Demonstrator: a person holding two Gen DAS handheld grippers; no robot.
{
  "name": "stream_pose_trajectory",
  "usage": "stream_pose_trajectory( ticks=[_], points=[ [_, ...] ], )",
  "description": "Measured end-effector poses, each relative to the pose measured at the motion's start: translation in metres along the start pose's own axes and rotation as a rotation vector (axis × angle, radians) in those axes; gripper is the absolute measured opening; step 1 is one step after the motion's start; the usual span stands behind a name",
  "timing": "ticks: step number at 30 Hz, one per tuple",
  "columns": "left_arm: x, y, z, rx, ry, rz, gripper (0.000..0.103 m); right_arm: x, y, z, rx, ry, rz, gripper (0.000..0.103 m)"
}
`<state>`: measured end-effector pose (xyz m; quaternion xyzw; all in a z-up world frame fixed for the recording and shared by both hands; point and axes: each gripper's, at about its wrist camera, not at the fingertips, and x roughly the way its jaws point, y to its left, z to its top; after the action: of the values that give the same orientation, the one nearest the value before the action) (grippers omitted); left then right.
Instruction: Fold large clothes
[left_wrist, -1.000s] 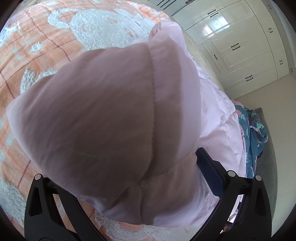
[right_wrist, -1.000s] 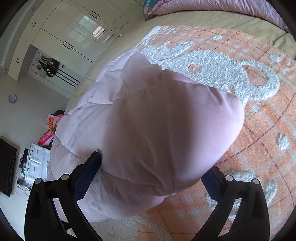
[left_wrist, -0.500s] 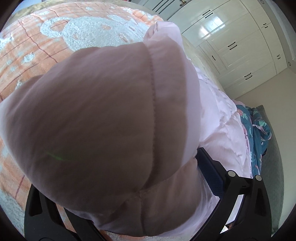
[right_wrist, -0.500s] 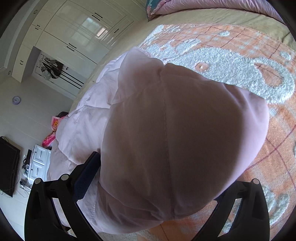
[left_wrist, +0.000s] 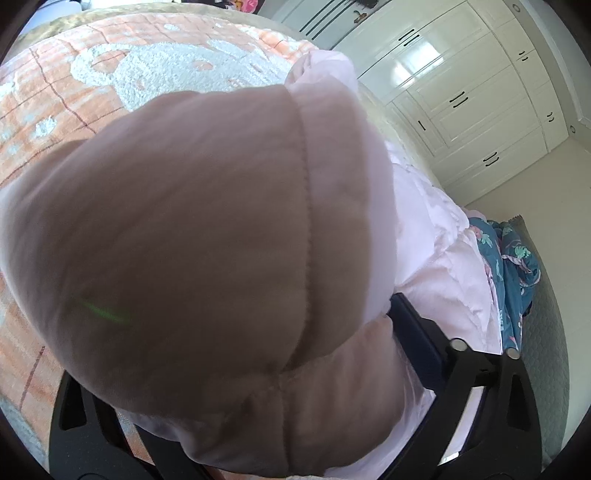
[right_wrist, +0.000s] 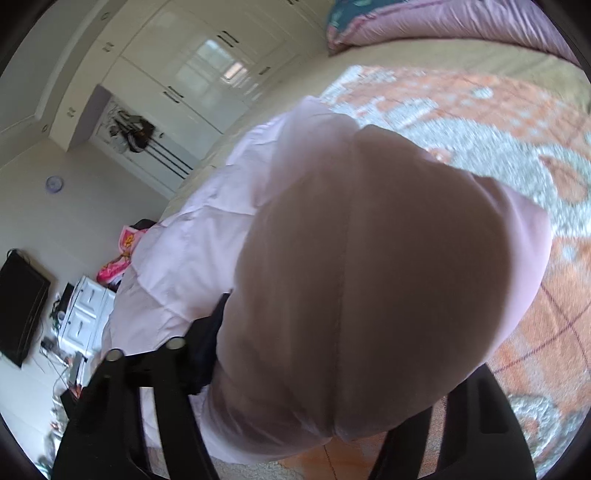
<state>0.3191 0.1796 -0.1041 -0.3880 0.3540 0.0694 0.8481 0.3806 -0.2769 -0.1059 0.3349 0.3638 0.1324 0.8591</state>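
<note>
A pale pink quilted puffer jacket (left_wrist: 207, 236) fills most of the left wrist view and hangs over an orange and white blanket (left_wrist: 110, 74). My left gripper (left_wrist: 266, 424) is shut on a fold of the jacket; the fabric hides its fingertips. The same jacket (right_wrist: 369, 266) fills the right wrist view. My right gripper (right_wrist: 317, 413) is shut on another fold of it, with its fingertips also hidden. The rest of the jacket (right_wrist: 192, 251) trails down onto the bed.
The blanket (right_wrist: 517, 147) covers a bed with a pink duvet (right_wrist: 443, 22) at its head. White wardrobes (left_wrist: 461, 92) line the wall. A teal patterned cloth (left_wrist: 513, 258) lies at the bed's edge. A TV (right_wrist: 22, 306) and white drawers (right_wrist: 85, 314) stand across the room.
Both grippers have lifted the jacket's held part closer to the cameras, so it covers more of each view. The right wrist view has swung and shows motion blur.
</note>
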Motion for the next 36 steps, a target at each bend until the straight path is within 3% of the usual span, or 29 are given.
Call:
stream_pose_trajectory(
  ticks=[9,19,36],
  points=[
    [-0.022,-0.031,0.001,0.162,-0.081,0.024,0.041,-0.010,0.021,0.000,-0.130,-0.022,-0.024,0.039],
    [-0.040,-0.049,0.002,0.276,-0.116,0.041,0.034,-0.028,0.044,-0.002,-0.230,-0.041,-0.039,0.034],
    [-0.093,-0.066,-0.003,0.333,-0.123,0.044,0.034,-0.083,0.088,-0.008,-0.363,-0.072,-0.047,0.032]
  ],
)
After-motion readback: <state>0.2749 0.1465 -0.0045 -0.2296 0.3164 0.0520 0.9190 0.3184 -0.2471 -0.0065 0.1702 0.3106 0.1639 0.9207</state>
